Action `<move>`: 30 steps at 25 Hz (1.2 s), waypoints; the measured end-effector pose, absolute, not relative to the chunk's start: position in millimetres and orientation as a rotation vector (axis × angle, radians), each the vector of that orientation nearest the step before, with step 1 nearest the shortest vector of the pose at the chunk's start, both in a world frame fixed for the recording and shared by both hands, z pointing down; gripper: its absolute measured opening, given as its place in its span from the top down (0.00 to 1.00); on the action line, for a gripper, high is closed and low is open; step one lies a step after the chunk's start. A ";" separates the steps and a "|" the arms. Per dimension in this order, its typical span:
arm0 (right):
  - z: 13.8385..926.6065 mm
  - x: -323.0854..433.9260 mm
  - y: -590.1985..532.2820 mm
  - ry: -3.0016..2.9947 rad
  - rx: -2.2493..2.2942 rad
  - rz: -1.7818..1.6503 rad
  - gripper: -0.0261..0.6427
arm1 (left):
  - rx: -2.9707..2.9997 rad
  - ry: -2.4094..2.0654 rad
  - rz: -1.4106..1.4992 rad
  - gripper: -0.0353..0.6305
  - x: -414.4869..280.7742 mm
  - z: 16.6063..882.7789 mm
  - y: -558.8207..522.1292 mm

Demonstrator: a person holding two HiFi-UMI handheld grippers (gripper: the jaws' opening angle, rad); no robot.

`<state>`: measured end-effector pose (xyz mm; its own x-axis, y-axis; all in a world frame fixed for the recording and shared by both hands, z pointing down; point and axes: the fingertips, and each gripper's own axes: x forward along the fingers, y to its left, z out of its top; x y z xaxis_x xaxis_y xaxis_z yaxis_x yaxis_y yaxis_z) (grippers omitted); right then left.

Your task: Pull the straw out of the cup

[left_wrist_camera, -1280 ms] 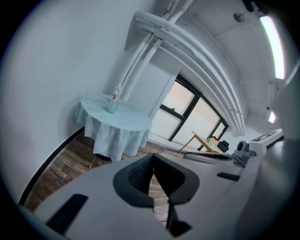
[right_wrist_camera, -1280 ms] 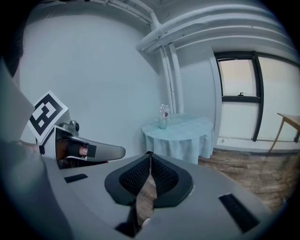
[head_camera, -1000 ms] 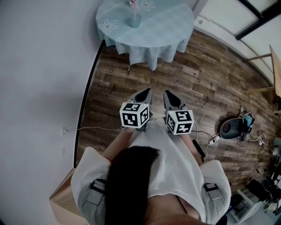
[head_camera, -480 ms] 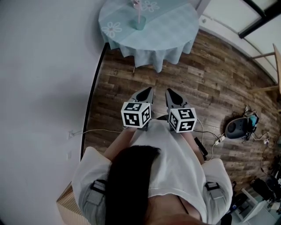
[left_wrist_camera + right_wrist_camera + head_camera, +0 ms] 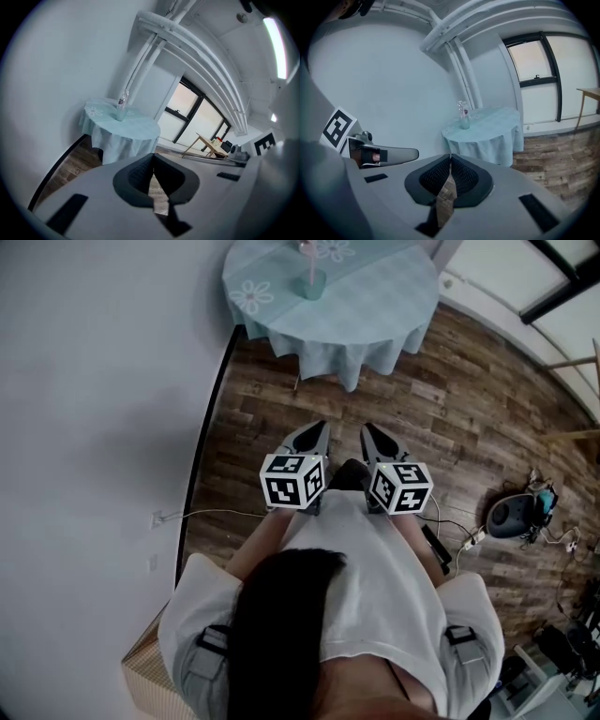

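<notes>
Fingers (image 5: pixel 133 174) of the left gripper (image 5: pixel 319 427) were clenched tip to tip, with nothing caught between them. The right gripper (image 5: pixel 367 427) was clenched in the same way and equally empty; only a sliver of floor showed through the gap behind its tips. Both grippers were held side by side, close in front of a person in a white short-sleeved shirt (image 5: pixel 375 587), and pointed forward and somewhat downward. Each carried a white cube with black square markers, the left cube (image 5: pixel 293 480) just beside the right cube (image 5: pixel 401 487).

Far ahead of the grippers, well apart from them, stood a round table under a pale blue-green cloth printed with white flowers (image 5: pixel 375 296). On the left part of the tabletop sat a small clear glass cup (image 5: pixel 313 284). A pink straw (image 5: pixel 307 254) stood upright inside it.

Dark brown wooden plank floor (image 5: pixel 450 418) lay between the person and the table. A plain white wall (image 5: pixel 94 427) ran along the left side, with a black skirting strip at its foot. On the floor to the right lay a rounded dark device (image 5: pixel 514 515) among loose cables. A brown cardboard box (image 5: pixel 141 676) sat near the person's left shoulder.
</notes>
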<state>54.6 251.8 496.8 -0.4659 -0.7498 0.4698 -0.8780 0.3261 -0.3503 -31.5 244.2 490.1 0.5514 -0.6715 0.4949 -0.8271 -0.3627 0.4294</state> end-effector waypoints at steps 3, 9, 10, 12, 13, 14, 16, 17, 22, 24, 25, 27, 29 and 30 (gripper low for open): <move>492.9 45.5 251.1 -2.384 1.457 0.824 0.91 | 2.123 -1.203 0.300 0.93 -37.7 490.6 243.7; 491.0 40.4 240.4 -2.399 1.426 0.836 0.91 | 2.115 -1.216 0.287 0.93 -40.7 489.8 235.3; 490.9 39.6 238.4 -2.402 1.421 0.831 0.91 | 2.112 -1.223 0.285 0.93 -41.8 489.6 233.6; 492.1 37.5 233.4 -2.406 1.406 0.819 0.91 | 2.103 -1.235 0.282 0.93 -44.0 491.2 229.4; 493.0 36.5 229.9 -2.409 1.399 0.815 0.91 | 2.096 -1.240 0.281 0.93 -44.9 492.5 226.5; 493.6 35.9 225.8 -2.412 1.392 0.811 0.91 | 2.090 -1.247 0.279 0.93 -45.8 493.7 222.9; 494.2 36.7 217.0 -2.416 1.385 0.802 0.91 | 2.076 -1.261 0.279 0.93 -46.8 496.1 215.8; 494.8 37.7 212.1 -2.416 1.383 0.798 0.91 | 2.069 -1.266 0.280 0.93 -46.6 497.7 211.9; 496.0 42.9 182.4 -2.418 1.357 0.782 0.91 | 2.047 -1.272 0.289 0.93 -39.6 502.6 186.0; 496.1 46.4 168.7 -2.417 1.345 0.776 0.91 | 2.043 -1.277 0.295 0.93 -35.0 503.7 173.4; 496.0 48.5 162.2 -2.415 1.337 0.770 0.91 | 2.041 -1.279 0.299 0.93 -32.4 504.4 167.3; 495.5 52.6 148.3 -2.414 1.319 0.755 0.91 | 2.037 -1.282 0.303 0.93 -26.5 505.2 153.6; 495.3 57.0 134.8 -2.416 1.305 0.749 0.91 | 2.035 -1.281 0.303 0.93 -19.8 506.0 139.9; 495.7 59.9 128.4 -2.417 1.303 0.753 0.91 | 2.035 -1.279 0.305 0.93 -16.0 506.7 134.1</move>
<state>59.9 128.4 495.7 -0.5469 -0.6837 0.4831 -0.8371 0.4532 -0.3062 -16.0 134.1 506.7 0.4836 -0.6943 0.5331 -0.8602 -0.2641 0.4363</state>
